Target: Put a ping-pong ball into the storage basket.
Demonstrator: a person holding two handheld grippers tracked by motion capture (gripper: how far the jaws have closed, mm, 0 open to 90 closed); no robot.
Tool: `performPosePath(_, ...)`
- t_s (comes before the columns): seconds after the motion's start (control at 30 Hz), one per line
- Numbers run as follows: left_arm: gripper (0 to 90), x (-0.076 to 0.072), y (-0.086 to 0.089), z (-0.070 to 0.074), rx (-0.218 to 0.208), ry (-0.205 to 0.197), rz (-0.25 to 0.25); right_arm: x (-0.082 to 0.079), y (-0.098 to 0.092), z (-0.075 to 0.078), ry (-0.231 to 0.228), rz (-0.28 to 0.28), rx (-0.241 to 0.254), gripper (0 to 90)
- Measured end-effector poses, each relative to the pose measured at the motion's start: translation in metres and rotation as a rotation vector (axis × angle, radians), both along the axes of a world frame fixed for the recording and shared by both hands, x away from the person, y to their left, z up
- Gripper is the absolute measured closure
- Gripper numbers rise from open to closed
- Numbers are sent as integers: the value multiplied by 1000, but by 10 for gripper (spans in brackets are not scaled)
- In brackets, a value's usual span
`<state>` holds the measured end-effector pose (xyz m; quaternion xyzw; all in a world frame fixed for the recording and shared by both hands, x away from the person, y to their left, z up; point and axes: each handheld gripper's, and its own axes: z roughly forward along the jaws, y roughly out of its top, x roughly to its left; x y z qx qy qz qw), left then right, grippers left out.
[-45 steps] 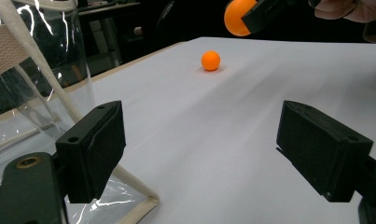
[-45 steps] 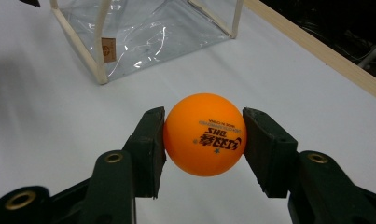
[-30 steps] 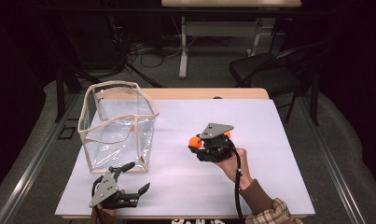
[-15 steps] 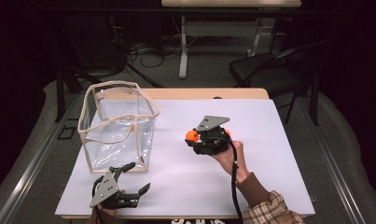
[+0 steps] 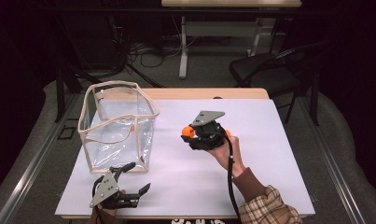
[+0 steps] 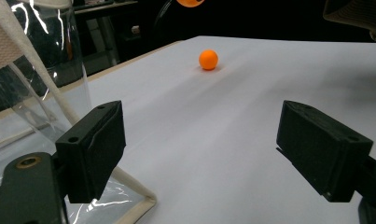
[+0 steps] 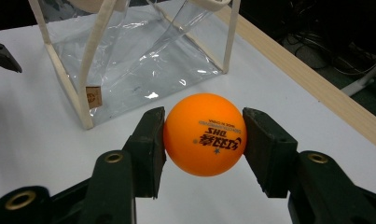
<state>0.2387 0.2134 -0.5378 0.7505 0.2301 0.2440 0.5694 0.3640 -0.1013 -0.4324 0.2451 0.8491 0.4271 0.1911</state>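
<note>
Orange ping-pong ball [image 7: 204, 134] is pinched between the jaws of the right gripper [image 5: 205, 135], squeezed on both sides and held off the white table [image 5: 269, 140], just right of the clear bag [image 5: 118, 126]. Nearer the person, the left gripper [image 5: 129, 184] sits just in front of the bag with its jaws spread wide and holding nothing. Looks like the carry step: next I'd guess the ball goes over the bag's open top and drops in, and beyond the right gripper a second orange ball [image 6: 208, 59] waits on the table.
</note>
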Motion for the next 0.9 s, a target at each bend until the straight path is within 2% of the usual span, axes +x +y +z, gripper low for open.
performPosePath(0.9,155,0,0,0,2,-2,-6,10,14,9,-13,15,-12,505)
